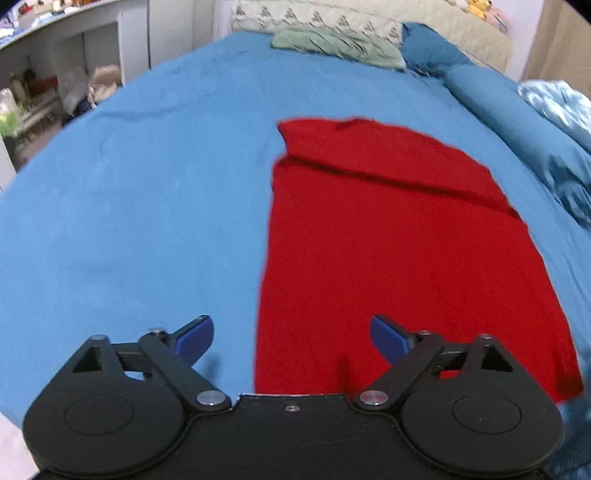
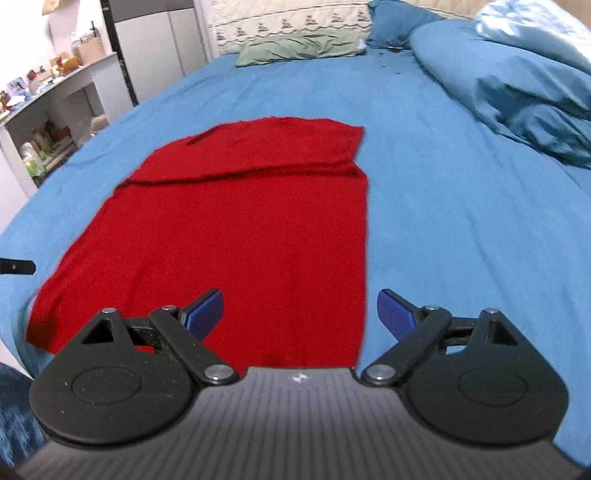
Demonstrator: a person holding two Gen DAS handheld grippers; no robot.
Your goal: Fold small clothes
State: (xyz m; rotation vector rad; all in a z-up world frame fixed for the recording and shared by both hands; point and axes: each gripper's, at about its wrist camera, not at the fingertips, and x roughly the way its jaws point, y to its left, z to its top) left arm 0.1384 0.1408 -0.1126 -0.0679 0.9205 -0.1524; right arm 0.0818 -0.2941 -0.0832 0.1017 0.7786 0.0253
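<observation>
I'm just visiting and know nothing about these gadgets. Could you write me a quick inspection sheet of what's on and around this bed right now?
Surface: blue bedsheet, smooth apart from slight wrinkles.
Job's things: red garment lying flat, a fold line across its far end; nothing grips it.
Clutter: green cloth near the headboard, blue pillow, bunched blue duvet along one side.
Grippers: left hand-held gripper open, over the near edge of the garment; right hand-held gripper open, over the garment's other near corner; both empty.
Cables: nothing seen.
Surroundings: white shelf unit with small items beside the bed; patterned headboard.
</observation>
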